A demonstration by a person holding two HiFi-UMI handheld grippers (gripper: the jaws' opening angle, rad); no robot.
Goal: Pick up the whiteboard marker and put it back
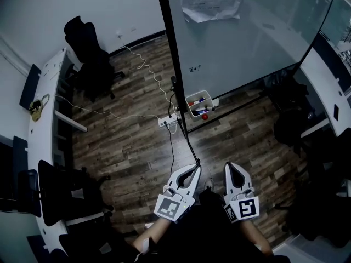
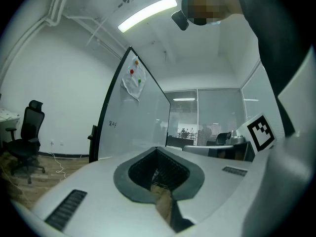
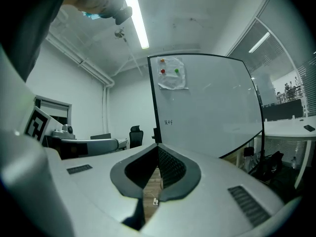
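We hold the left gripper [image 1: 194,169] and the right gripper [image 1: 231,167] side by side, low and close to our body, tips pointing away toward the whiteboard [image 1: 247,37]. On each one the fingers [image 2: 98,181] are pressed together at the tips with nothing caught between them. Through the opening behind the tips only the wooden floor [image 1: 131,147] shows. The whiteboard markers [image 1: 199,99], with red and blue caps, lie in a small white tray [image 1: 190,112] at the board's lower left corner. They are well apart from both grippers, farther off and roughly straight ahead of the left one. Between us and the tray a black cable [image 1: 190,144] runs across the floor, and a white power strip [image 1: 169,120] lies just left of the tray. A crumpled sheet of paper [image 1: 211,1] hangs high on the board. Far to the left stand a black office chair [image 1: 88,53] and a curved white desk [image 1: 52,119]
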